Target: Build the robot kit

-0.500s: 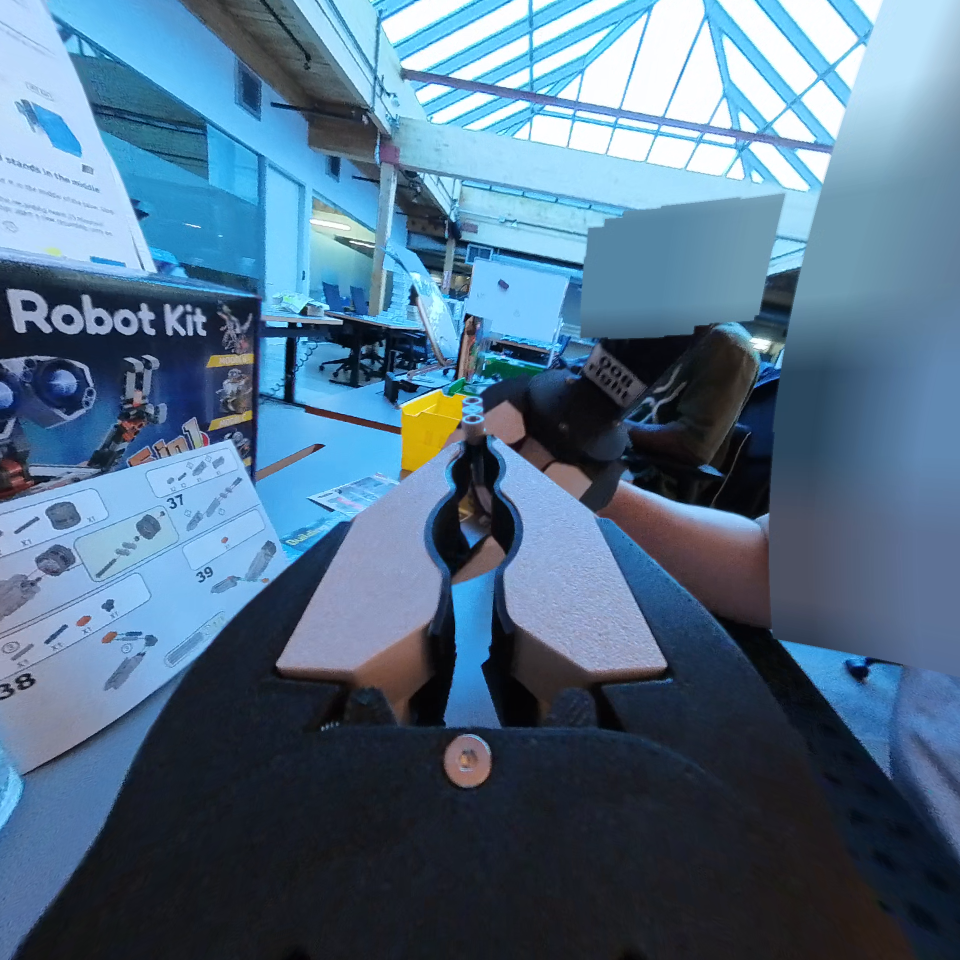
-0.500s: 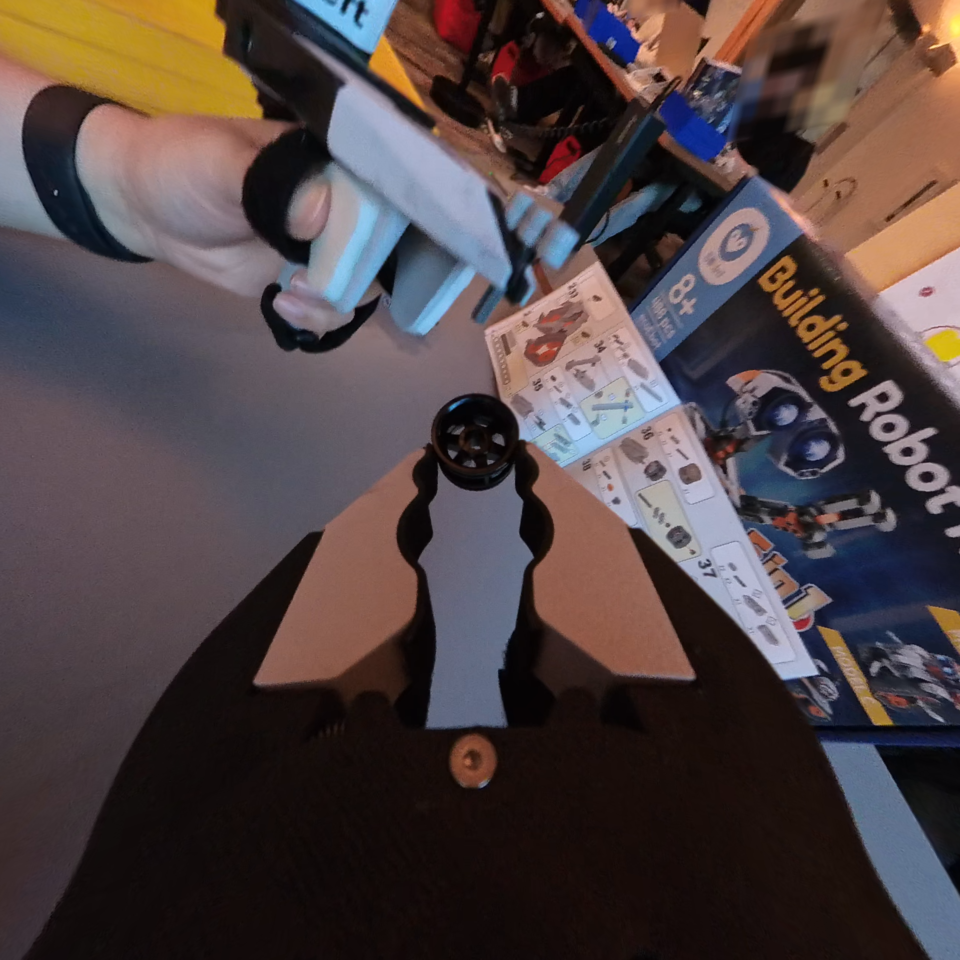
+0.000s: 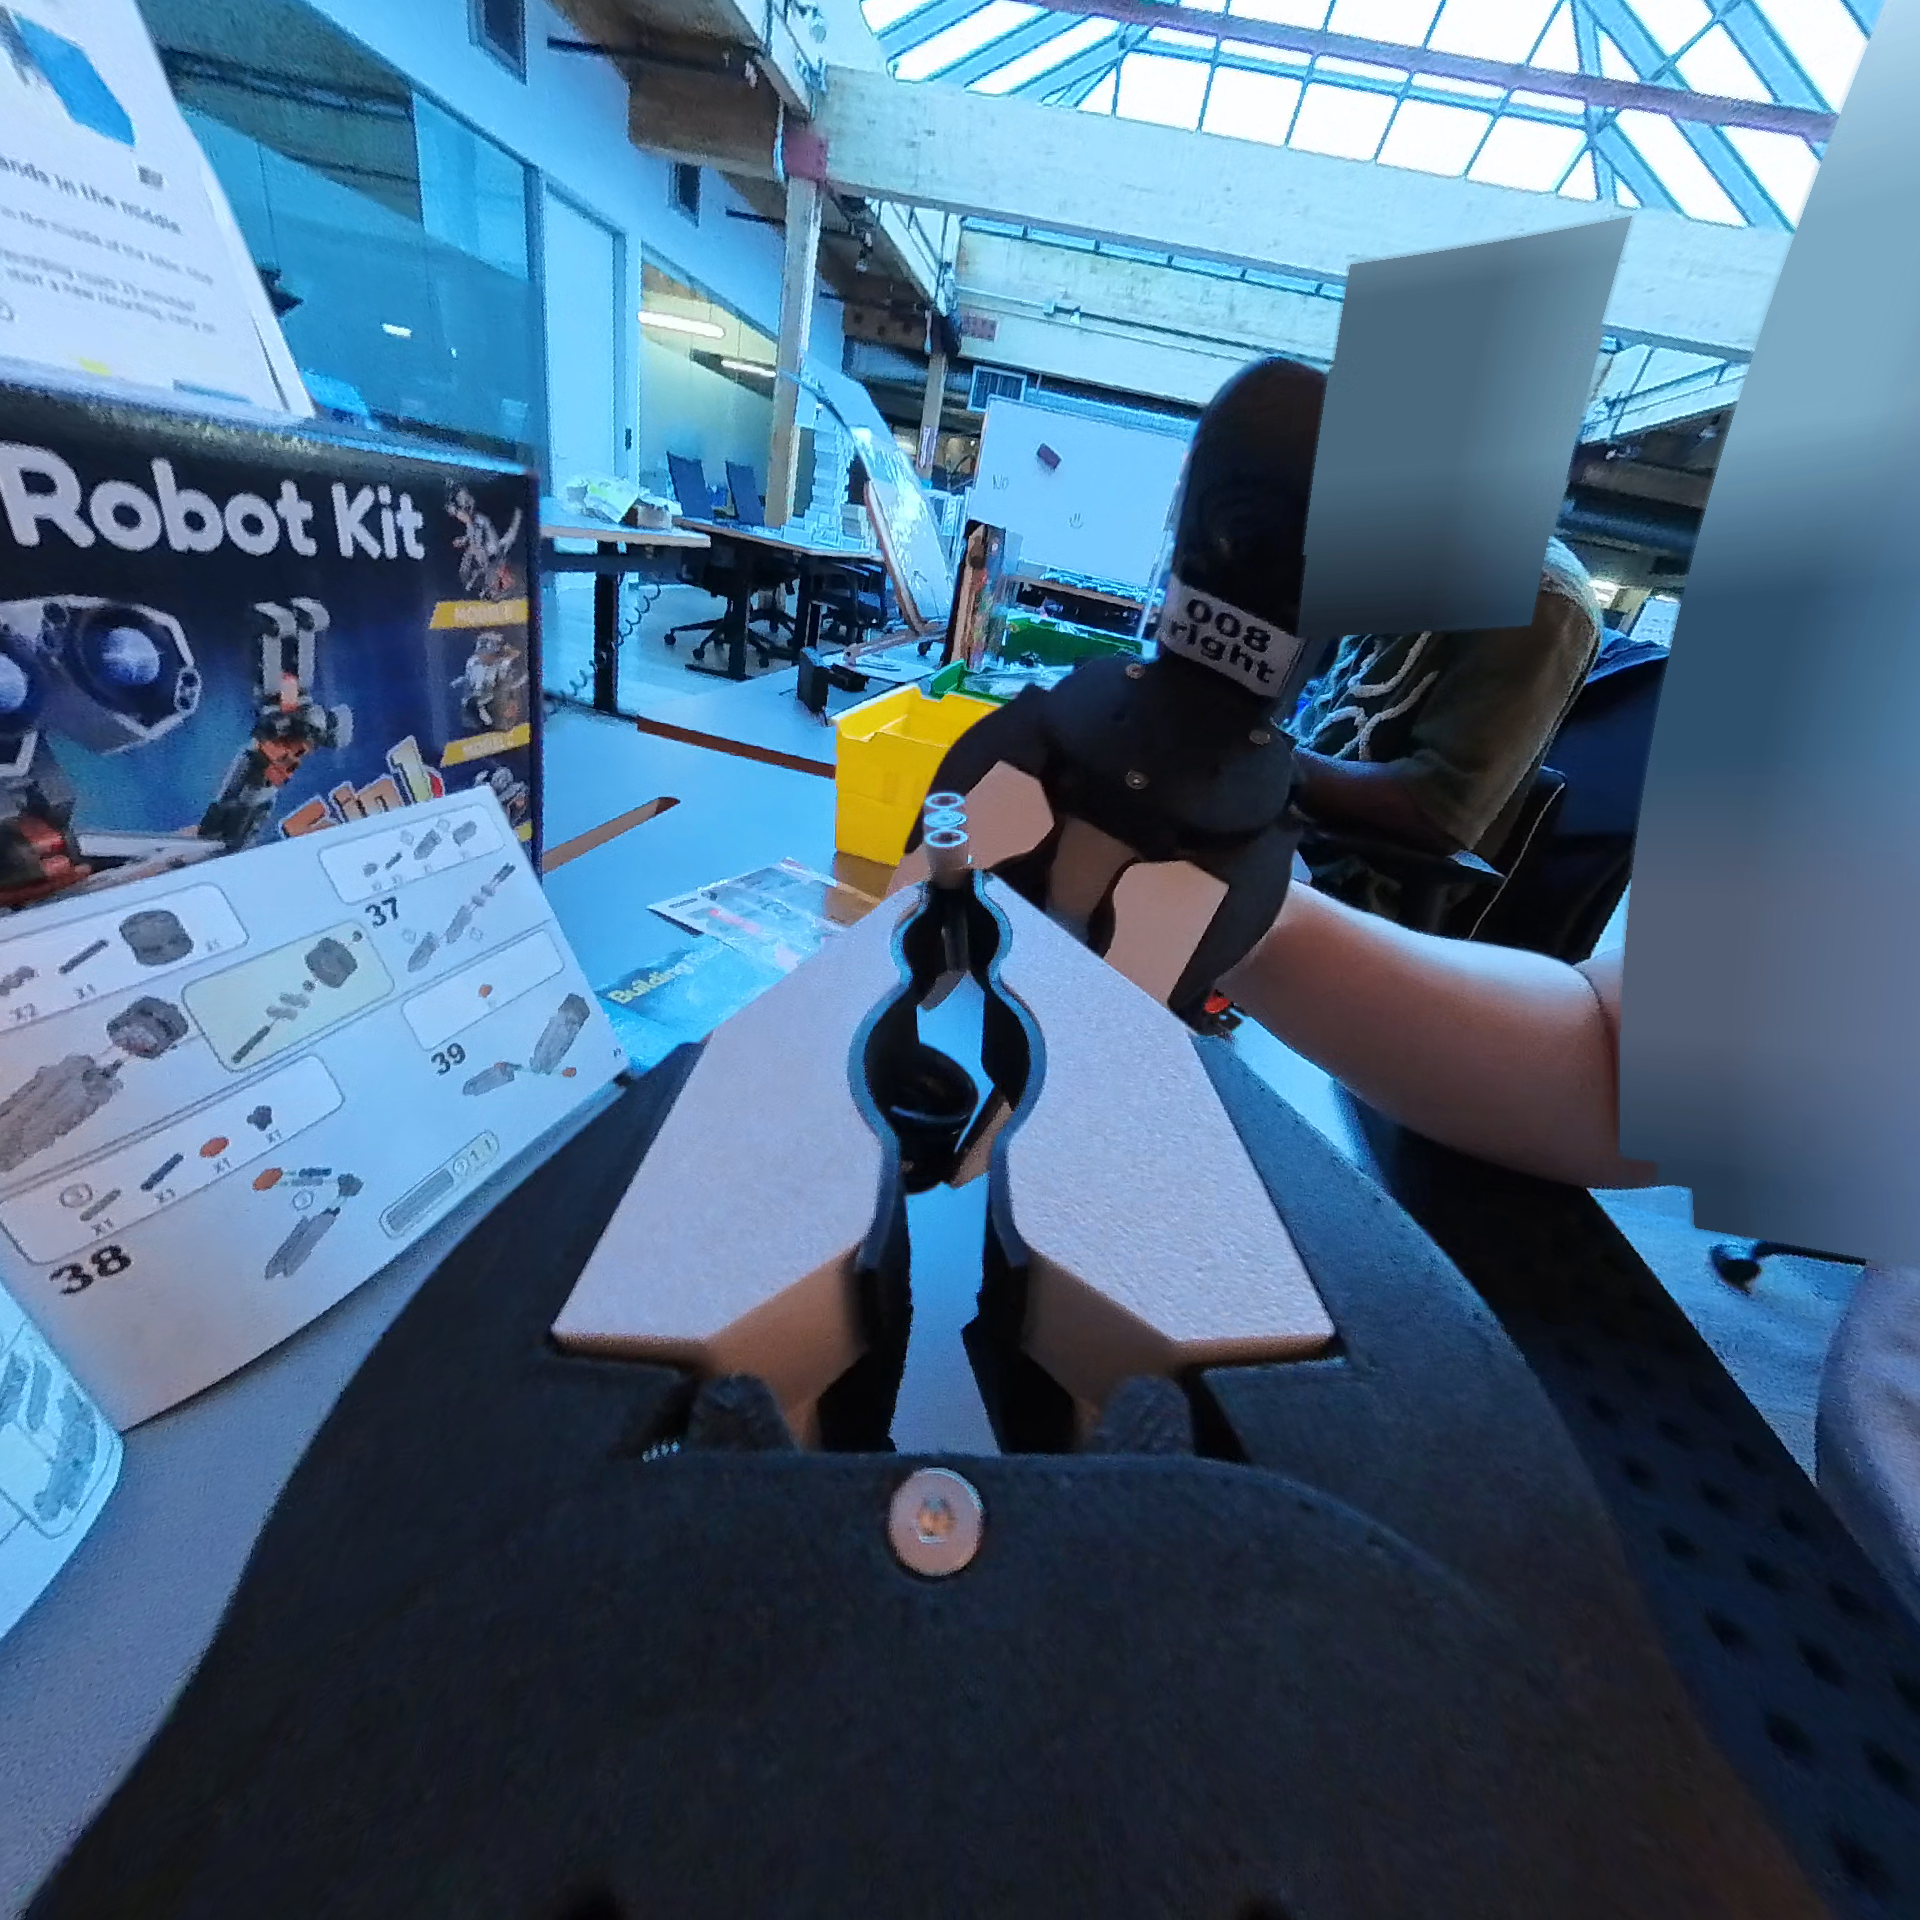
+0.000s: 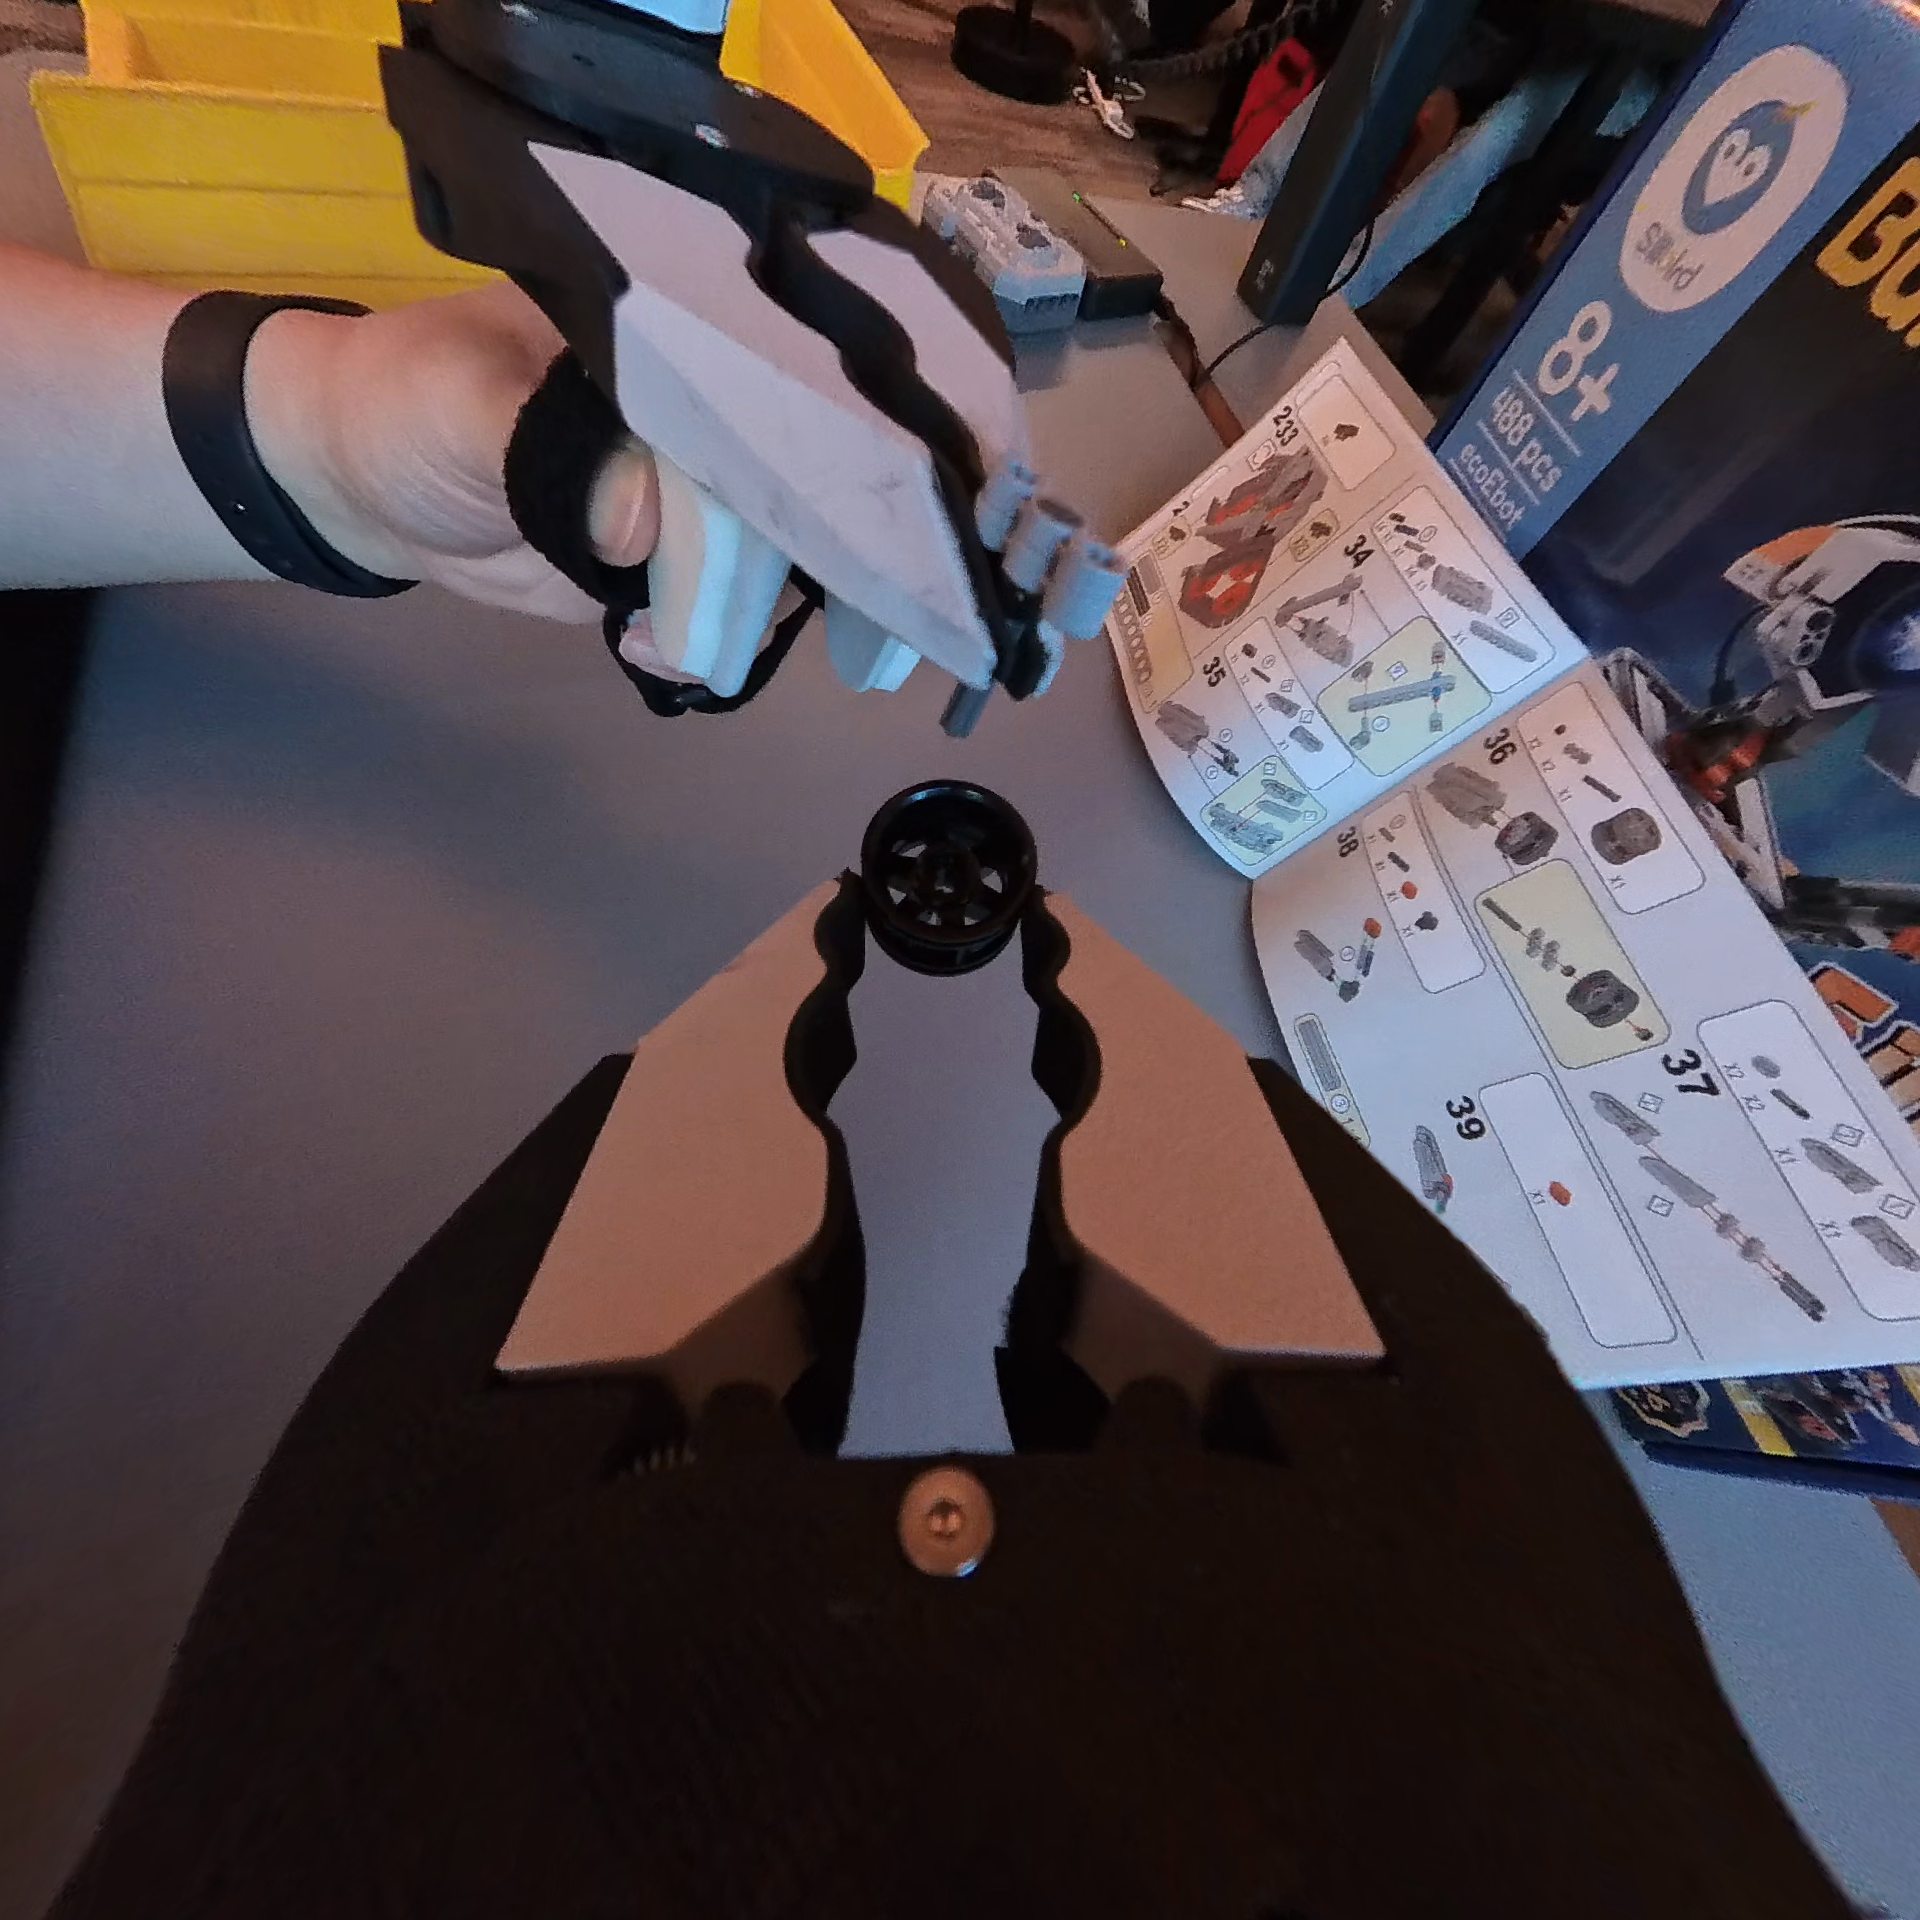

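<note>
Your right gripper (image 4: 948, 894) pinches a small black spoked wheel hub (image 4: 948, 878) between its fingertips, held above the grey tabletop (image 4: 364, 883). Just beyond it, your left gripper (image 3: 948, 883) is pressed tight on a grey beam-and-axle assembly (image 4: 1044, 566), the dark axle's end pointing toward the hub without touching it. An open instruction booklet (image 4: 1538, 935) leans against the blue robot kit box (image 4: 1714, 364) at right; a yellow bin (image 4: 229, 177) sits behind.
</note>
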